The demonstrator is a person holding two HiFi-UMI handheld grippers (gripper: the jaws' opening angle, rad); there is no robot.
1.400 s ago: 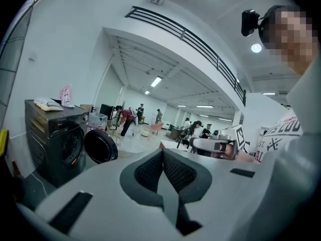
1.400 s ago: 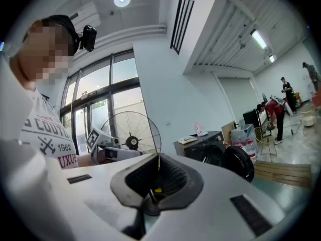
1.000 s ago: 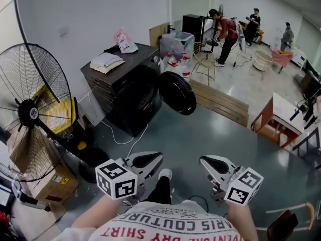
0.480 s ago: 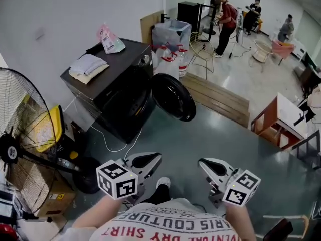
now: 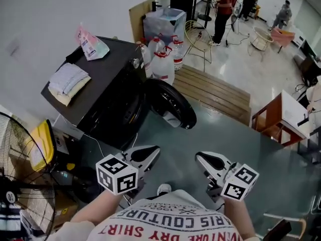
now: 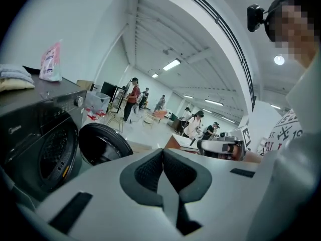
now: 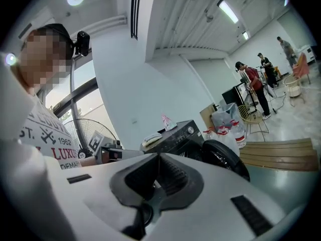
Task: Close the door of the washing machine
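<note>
Grey pads of the left gripper [image 6: 163, 154] are pressing together on nothing, and the right gripper [image 7: 158, 159] is likewise pinching shut and empty. Both are hovering side by side over the green floor [image 5: 220, 134], well short of the black washing machine [image 5: 108, 92]. Its round door [image 5: 170, 103] is hanging wide open, to the right of the drum opening. Folded cloths [image 5: 67, 79] are lying on the machine's top.

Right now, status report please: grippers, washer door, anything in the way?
Left gripper, right gripper shut, empty. Washing machine door wide open, untouched. Nothing stands between grippers and door.
</note>
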